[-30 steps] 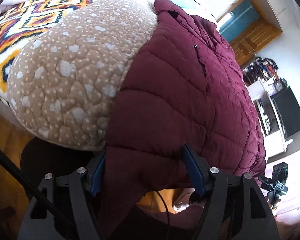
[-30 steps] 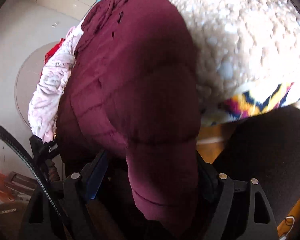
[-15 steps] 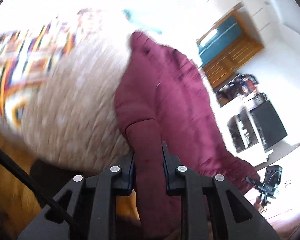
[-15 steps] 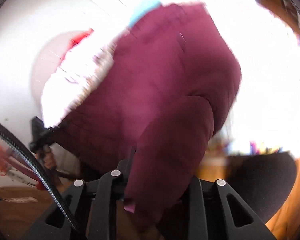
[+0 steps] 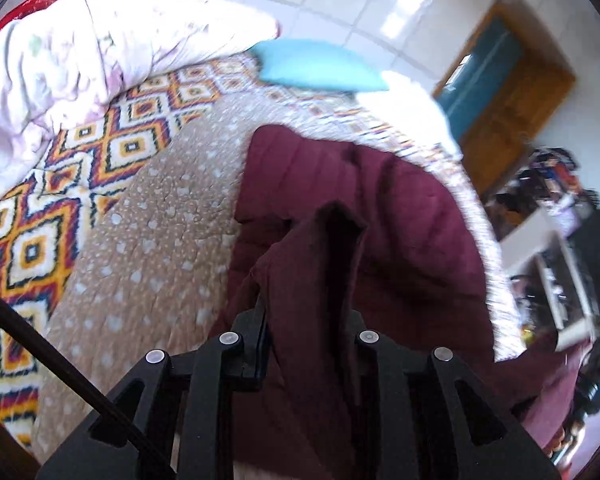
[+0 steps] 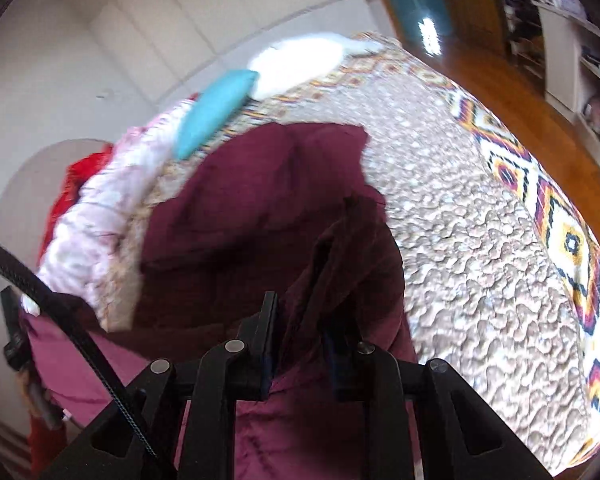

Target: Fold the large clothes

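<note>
While your left tongs (image 5: 308,320) are clamped on a raised fold of the maroon quilted puffer jacket (image 5: 400,216), your right tongs (image 6: 300,328) pinch another fold of it. The jacket's far part lies on the tan spotted quilt (image 5: 152,240) covering the bed (a diamond-patterned blanket (image 5: 28,248) under it), its near hem lifted. A turquoise pillow (image 6: 216,112) sits beyond.
</note>
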The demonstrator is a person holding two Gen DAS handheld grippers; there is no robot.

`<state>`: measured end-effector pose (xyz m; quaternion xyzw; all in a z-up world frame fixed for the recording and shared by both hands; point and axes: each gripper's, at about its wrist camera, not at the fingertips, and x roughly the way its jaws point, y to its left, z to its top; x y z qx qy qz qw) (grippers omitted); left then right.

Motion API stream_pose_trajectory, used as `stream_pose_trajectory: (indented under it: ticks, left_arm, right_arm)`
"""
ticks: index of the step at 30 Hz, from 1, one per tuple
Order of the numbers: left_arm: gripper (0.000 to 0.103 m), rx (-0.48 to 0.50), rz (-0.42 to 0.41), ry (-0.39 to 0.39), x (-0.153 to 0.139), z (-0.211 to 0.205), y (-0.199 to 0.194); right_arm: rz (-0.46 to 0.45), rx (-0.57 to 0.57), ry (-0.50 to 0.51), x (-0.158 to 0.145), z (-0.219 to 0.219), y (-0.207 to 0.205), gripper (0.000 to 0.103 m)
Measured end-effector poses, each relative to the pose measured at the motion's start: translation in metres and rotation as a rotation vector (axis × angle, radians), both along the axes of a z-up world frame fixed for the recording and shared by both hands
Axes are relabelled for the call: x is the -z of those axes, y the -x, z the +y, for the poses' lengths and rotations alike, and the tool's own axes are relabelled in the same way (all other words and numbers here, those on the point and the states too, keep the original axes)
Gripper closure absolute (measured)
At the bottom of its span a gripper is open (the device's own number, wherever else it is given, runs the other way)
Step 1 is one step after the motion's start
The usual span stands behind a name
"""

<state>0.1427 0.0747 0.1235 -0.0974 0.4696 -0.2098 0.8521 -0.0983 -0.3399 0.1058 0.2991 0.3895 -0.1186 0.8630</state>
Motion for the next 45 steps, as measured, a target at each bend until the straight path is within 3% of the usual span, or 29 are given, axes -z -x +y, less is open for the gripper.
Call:
stream_pose_trajectory:
  ticks: [3,5,7,9,12,14,15,19,22,26,29,35,38,42,43,45]
  left_arm:
    - [0.072,-0.046,0.072,-0.062,0.030,-0.020,-0.026]
    - [0.066,-0.056,0.121,-0.063,0.046,-0.021,-0.038]
    - [0.060,-0.044,0.156,0.017,0.051,-0.012,-0.045]
    - [0.042,-0.016,0.159,0.127,0.046,0.001,-0.044]
    - [0.030,-0.007,0.143,0.300,0.030,0.028,-0.044]
    - [0.027,-0.019,0.119,0.365,0.019,0.044,-0.046]
    - [0.026,-0.028,0.097,0.366,0.013,0.050,-0.048]
    - [0.026,-0.006,0.016,0.200,0.000,0.050,-0.049]
    - [0.026,0.088,0.018,0.092,0.011,0.036,-0.049]
    - [0.026,0.200,0.116,0.091,0.044,0.025,-0.058]
    - [0.025,0.222,0.204,0.118,0.070,0.017,-0.073]
    - [0.018,0.265,0.300,0.245,0.088,0.011,-0.092]
    - [0.018,0.284,0.318,0.221,0.091,0.003,-0.092]
    - [0.018,0.325,0.282,0.120,0.087,-0.015,-0.086]
    - [0.021,0.338,0.256,0.070,0.084,-0.021,-0.080]
    - [0.044,0.340,0.187,-0.056,0.079,-0.032,-0.066]
  right_arm:
    - [0.112,0.051,0.024,0.038,-0.018,-0.028,0.081]
    - [0.181,0.059,0.037,0.067,-0.024,-0.040,0.081]
    - [0.178,0.077,0.037,0.077,-0.026,-0.044,0.080]
    - [0.161,0.081,0.027,0.075,-0.028,-0.046,0.073]
    - [0.116,0.054,0.035,0.064,-0.032,-0.043,0.056]
    - [0.066,0.071,0.044,0.055,-0.033,-0.039,0.028]
    - [0.036,0.091,0.056,0.048,-0.037,-0.034,0.023]
    - [-0.041,0.129,0.058,0.027,-0.047,-0.015,0.019]
    - [-0.038,0.116,0.074,0.020,-0.048,-0.004,0.015]
    - [0.006,0.101,0.094,0.026,-0.055,0.001,0.013]
    - [0.058,0.074,0.097,0.040,-0.058,-0.013,0.013]
    - [0.184,-0.032,0.133,0.072,-0.048,-0.052,0.013]
    - [0.207,-0.047,0.165,0.080,-0.042,-0.055,0.013]
    - [0.203,-0.042,0.125,0.086,-0.040,-0.047,0.015]
    - [0.197,-0.034,0.134,0.085,-0.037,-0.042,0.021]
    - [0.200,-0.022,0.181,0.080,-0.030,-0.035,0.034]
